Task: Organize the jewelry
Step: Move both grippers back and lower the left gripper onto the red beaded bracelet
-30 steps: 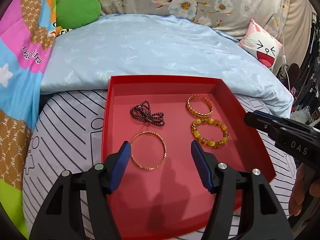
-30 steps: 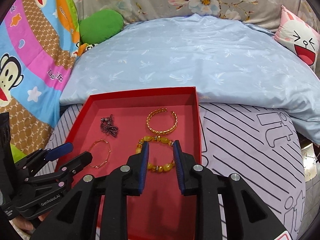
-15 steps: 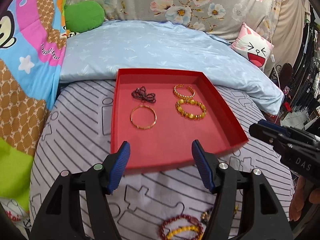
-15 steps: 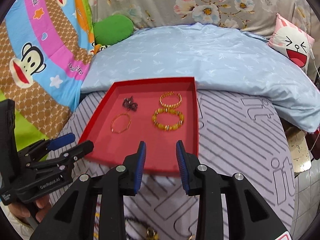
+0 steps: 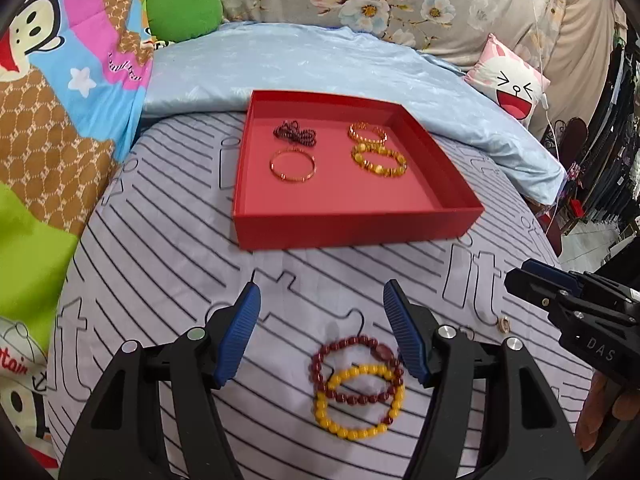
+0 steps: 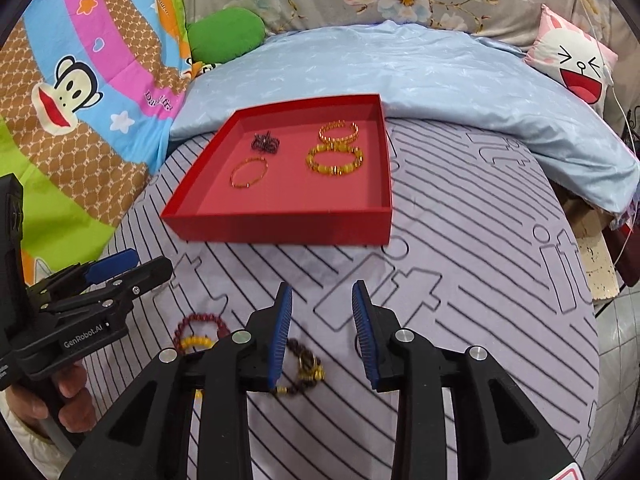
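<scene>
a shallow red tray (image 5: 352, 230) sits on the striped lilac bedsheet (image 5: 160, 248), its far edge against a pale blue quilt (image 5: 320, 64). four pieces lie in the tray's far half: a dark beaded strand (image 5: 295, 135) bunched at the back left, a thin gold bangle (image 5: 292, 165) just in front of it, a gold chain cuff (image 5: 367, 133) at the back right, and an amber bead bracelet (image 5: 378, 160) touching the cuff's near side. on the sheet, well this side of the tray, a dark red bead bracelet (image 5: 356, 370) and a yellow bead bracelet (image 5: 360, 402) overlap each other. the left gripper (image 5: 322, 336) hangs above them with its blue pads wide apart and nothing between them; the red bracelet's right edge passes behind the right pad. the right gripper (image 6: 322, 338) has its pads at a moderate gap, having just been opening a little, and it holds nothing. below its left pad lies a dark beaded piece with gold links (image 6: 302, 372), partly hidden, so it may be a bracelet or a short necklace. a small ring-like item (image 5: 503, 324) rests on the sheet near the right gripper's tip, too small to identify. a person's fingers (image 6: 70, 396) wrap the left gripper's handle.
</scene>
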A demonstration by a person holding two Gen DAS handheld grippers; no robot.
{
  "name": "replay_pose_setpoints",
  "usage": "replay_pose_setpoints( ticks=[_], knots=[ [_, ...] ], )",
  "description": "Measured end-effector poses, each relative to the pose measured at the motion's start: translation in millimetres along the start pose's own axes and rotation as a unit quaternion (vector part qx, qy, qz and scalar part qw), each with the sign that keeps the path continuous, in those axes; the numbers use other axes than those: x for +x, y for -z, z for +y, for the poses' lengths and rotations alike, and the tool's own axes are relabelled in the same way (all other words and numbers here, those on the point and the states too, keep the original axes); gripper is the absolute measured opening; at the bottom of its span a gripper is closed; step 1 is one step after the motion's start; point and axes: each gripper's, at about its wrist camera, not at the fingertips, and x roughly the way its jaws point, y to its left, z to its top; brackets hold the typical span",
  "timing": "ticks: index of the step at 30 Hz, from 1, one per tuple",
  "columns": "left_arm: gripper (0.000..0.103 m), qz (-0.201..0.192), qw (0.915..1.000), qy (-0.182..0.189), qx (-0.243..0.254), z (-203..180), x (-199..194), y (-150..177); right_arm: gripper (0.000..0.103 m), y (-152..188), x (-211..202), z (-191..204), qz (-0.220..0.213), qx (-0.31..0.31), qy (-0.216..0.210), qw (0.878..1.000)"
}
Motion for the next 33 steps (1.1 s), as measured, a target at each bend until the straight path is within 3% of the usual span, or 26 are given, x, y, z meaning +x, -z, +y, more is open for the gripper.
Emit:
replay_pose_setpoints(
  ticks=[14,24,33],
  knots=[
    [0.061,0.031,0.9989,-0.014,-0.031,14,-2,51,0.031,51,4,-3,0.035,0.014,0.0,0.999],
    [0.06,0.034,0.9989,-0.023,-0.022,7,9,50,0.031,58,7,-5,0.041,0.022,-0.001,0.999],
    [0.047,0.046,0.9984,-0.031,-0.01,8,29,47,0.031,58,10,-6,0.043,0.023,-0.002,0.999]
  ],
)
